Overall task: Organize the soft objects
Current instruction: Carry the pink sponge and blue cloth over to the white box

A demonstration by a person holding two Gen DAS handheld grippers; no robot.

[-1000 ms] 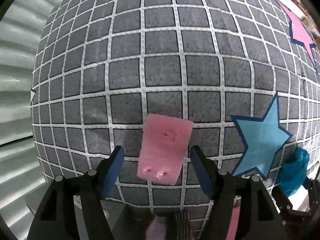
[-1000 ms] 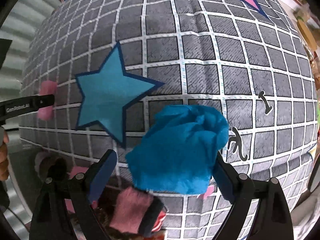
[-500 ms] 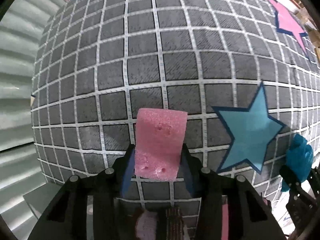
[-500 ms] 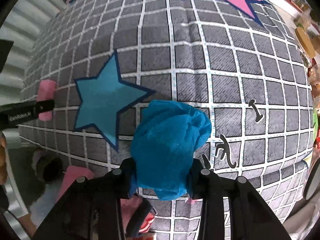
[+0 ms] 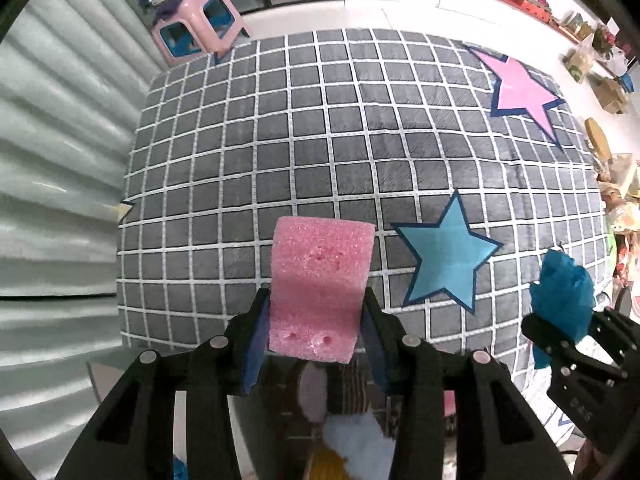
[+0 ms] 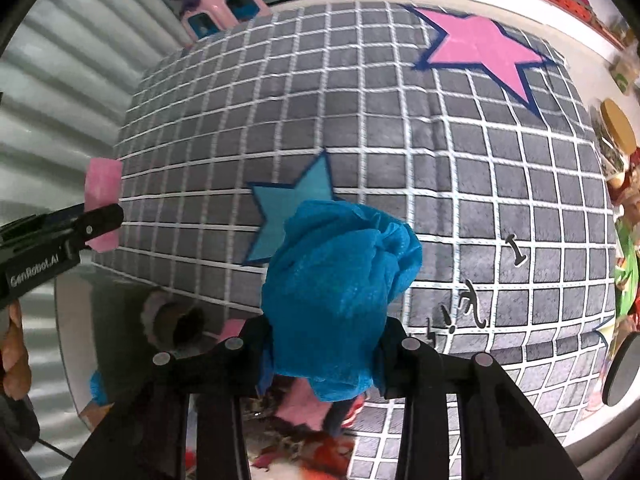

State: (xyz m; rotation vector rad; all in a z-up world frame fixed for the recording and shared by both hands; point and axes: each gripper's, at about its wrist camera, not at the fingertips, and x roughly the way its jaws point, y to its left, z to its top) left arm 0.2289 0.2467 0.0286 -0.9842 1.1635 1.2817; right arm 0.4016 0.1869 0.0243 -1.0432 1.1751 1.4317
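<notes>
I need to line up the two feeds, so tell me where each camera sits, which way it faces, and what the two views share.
Left wrist: on the left gripper, looking forward and down at the grid mat; its black fingers clamp a pink foam block.
Right wrist: on the right gripper, facing the same mat; its fingers clamp a blue cloth wad; a bare hand shows at the left edge.
Shared: the mat, the blue star, the pink star, the pink stool, and each other's gripper.
</notes>
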